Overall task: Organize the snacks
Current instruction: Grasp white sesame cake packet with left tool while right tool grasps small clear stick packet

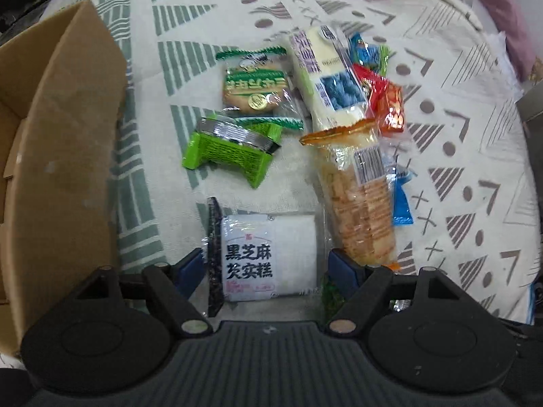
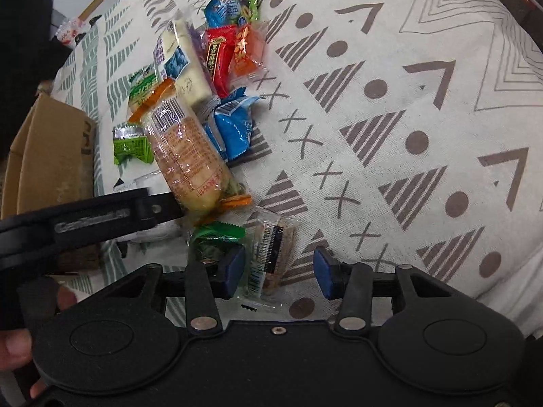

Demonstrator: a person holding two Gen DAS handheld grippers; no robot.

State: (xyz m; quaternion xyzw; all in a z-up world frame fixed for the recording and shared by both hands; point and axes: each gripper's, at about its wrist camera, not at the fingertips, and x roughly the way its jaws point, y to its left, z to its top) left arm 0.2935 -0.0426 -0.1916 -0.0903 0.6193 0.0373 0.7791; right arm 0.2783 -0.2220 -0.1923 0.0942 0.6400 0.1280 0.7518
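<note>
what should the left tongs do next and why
Probably close on the white sesame cake packet: it already lies between the open left tongs, flat on the cloth, and the cardboard box stands open just to the left to receive it.

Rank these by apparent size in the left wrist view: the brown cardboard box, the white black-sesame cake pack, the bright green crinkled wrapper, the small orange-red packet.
1. Brown cardboard box, partly cut off by the frame.
2. White black-sesame cake pack, though it lies nearest the camera, which inflates it.
3. Bright green crinkled wrapper.
4. Small orange-red packet.
</note>
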